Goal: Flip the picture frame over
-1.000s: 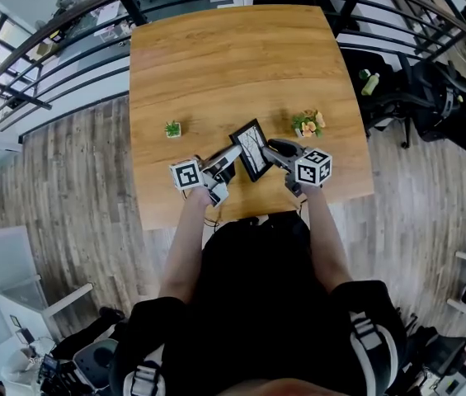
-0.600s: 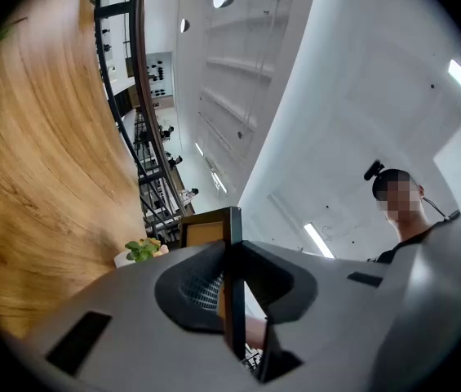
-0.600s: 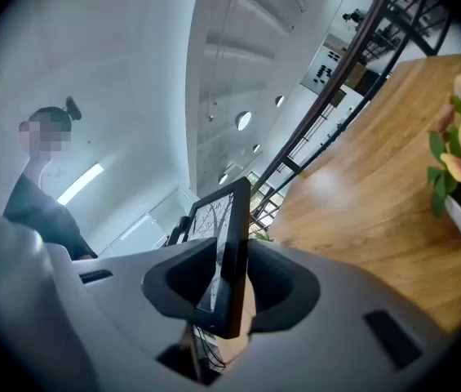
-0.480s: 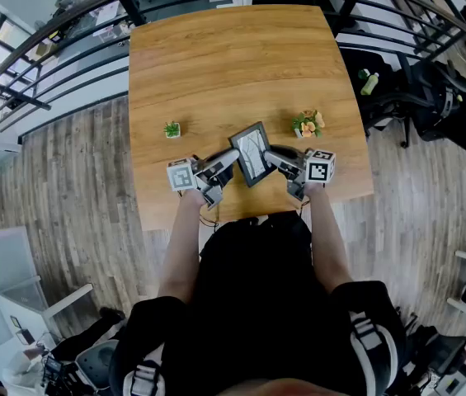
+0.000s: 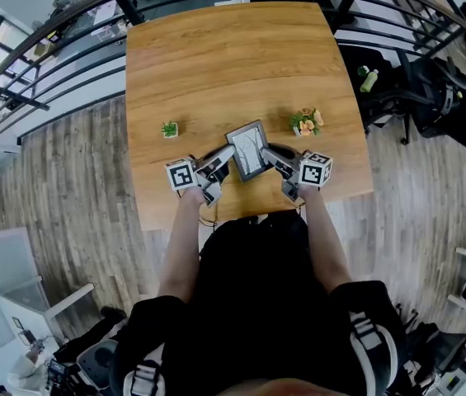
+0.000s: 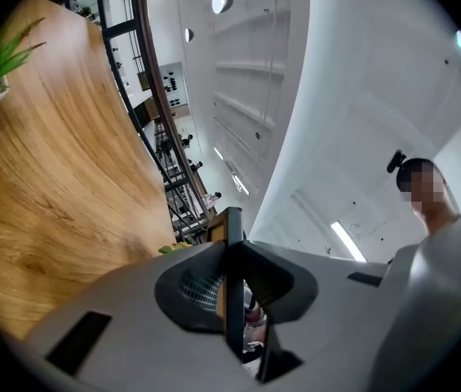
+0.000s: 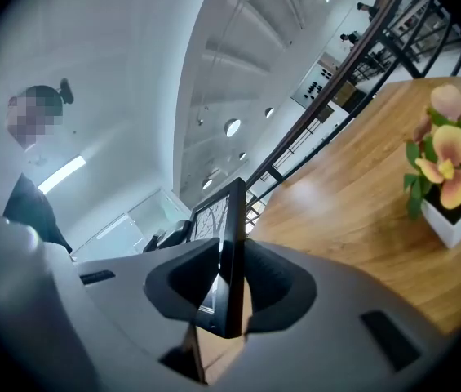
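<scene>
The black picture frame (image 5: 247, 150) shows its glass side with a branch drawing to the head view, over the near part of the wooden table (image 5: 233, 56). My left gripper (image 5: 226, 158) is shut on the frame's left edge. In the left gripper view the frame (image 6: 232, 227) stands edge-on between the pads of that gripper (image 6: 234, 260). My right gripper (image 5: 270, 155) grips the right edge. Its jaws have just been closing, and in the right gripper view the frame (image 7: 228, 219) sits clamped in that gripper (image 7: 228, 260).
A small green plant (image 5: 170, 129) in a white pot stands left of the frame. A pot of orange flowers (image 5: 307, 123) stands to its right, close to my right gripper. A dark railing (image 5: 68, 23) runs behind the table, and office chairs (image 5: 430, 97) stand off its right side.
The frame has turned from slanted to nearly square with the table's edge. The right gripper has closed onto its right edge. Both grippers have shifted slightly left.
</scene>
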`<state>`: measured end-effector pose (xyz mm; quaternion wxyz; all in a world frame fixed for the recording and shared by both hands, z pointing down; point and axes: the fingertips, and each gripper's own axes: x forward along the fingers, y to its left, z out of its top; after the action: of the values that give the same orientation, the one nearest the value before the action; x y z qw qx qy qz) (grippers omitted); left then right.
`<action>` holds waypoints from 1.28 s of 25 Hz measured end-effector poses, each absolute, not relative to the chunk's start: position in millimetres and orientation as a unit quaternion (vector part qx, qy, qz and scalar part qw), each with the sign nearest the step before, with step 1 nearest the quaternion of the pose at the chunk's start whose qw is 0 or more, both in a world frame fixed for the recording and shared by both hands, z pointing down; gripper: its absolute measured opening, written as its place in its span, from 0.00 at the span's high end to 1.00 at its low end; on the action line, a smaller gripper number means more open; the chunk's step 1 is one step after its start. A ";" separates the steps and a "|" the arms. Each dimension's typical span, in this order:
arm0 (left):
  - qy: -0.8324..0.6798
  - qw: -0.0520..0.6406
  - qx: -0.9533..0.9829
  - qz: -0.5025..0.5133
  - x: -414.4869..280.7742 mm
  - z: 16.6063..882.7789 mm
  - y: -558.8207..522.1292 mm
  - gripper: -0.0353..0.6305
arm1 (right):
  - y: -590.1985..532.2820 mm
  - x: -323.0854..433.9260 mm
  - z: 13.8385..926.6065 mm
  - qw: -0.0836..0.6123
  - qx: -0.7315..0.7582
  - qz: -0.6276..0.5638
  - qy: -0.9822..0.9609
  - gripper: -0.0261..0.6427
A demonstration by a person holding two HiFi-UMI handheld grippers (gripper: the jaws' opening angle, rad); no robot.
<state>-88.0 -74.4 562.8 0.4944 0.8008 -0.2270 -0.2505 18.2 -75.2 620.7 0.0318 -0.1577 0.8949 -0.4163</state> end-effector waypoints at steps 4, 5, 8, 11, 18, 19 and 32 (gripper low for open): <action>-0.260 0.486 0.804 -0.222 -87.6 574.4 -78.9 0.83 | -76.3 20.5 629.5 0.007 -0.184 -0.402 0.897 0.81; -0.270 0.482 0.806 -0.213 -88.3 576.1 -80.4 0.83 | -76.9 20.7 631.5 0.004 -0.191 -0.400 0.897 0.81; -0.297 0.475 0.806 -0.194 -92.1 584.4 -83.8 0.83 | -76.4 19.2 638.8 -0.003 -0.205 -0.400 0.893 0.81; -0.319 0.475 0.801 -0.180 -94.3 596.3 -87.6 0.83 | -78.5 17.6 646.9 -0.012 -0.217 -0.396 0.892 0.81; -0.367 0.454 0.798 -0.147 -94.8 609.6 -98.8 0.83 | -83.2 17.4 659.3 -0.043 -0.246 -0.380 0.891 0.82; -0.373 0.451 0.798 -0.140 -94.3 611.7 -99.9 0.82 | -83.5 17.9 661.1 -0.048 -0.250 -0.379 0.890 0.82; -0.431 0.437 0.788 -0.057 -96.1 652.7 -102.8 0.82 | -80.9 12.5 699.0 -0.107 -0.275 -0.377 0.878 0.82</action>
<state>-96.1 -102.8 652.7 0.4365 0.7879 -0.4306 -0.0570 12.5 -80.9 699.0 -0.1075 -0.2755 0.8776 -0.3774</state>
